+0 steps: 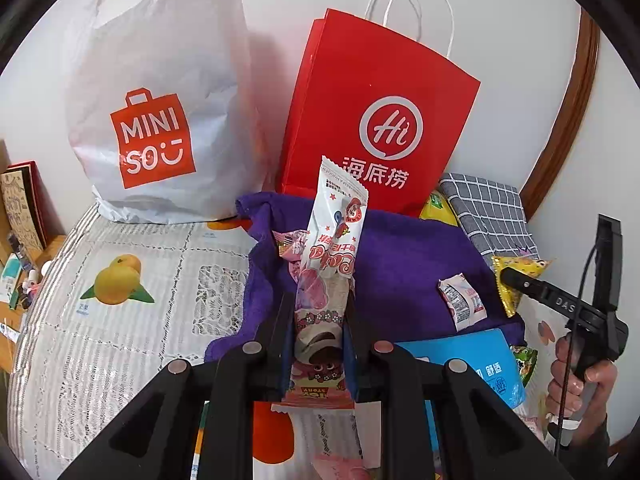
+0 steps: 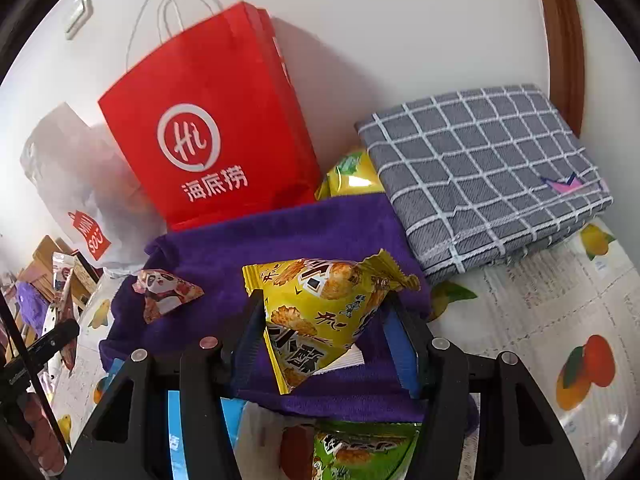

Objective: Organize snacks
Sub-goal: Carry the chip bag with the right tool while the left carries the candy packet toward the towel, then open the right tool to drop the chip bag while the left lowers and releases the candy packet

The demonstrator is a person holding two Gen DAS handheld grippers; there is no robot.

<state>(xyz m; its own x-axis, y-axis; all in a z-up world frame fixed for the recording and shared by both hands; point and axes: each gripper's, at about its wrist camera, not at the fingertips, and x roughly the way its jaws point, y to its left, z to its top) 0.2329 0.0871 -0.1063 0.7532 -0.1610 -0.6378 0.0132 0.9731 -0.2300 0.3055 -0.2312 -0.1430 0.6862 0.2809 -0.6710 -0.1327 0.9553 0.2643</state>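
Observation:
My left gripper (image 1: 319,300) is shut on a long pink-and-white strawberry snack packet (image 1: 334,232), held upright above the purple towel (image 1: 404,252). My right gripper (image 2: 322,312) is shut on a yellow triangular rice-cracker packet (image 2: 320,312), held over the same purple towel (image 2: 272,240). In the left wrist view the right gripper (image 1: 516,280) shows at the right edge with the yellow packet (image 1: 510,286). A small white-and-red packet (image 1: 462,302) and a pink packet (image 1: 290,242) lie on the towel. A panda-print triangular packet (image 2: 166,290) lies on the towel's left part.
A red paper Haidilao bag (image 1: 380,120) and a white Miniso plastic bag (image 1: 156,120) stand against the wall. A folded grey checked cloth (image 2: 488,172) lies at the right. A yellow-green packet (image 2: 352,174) sits behind the towel. A blue pack (image 1: 480,360) and a green packet (image 2: 360,448) lie near me.

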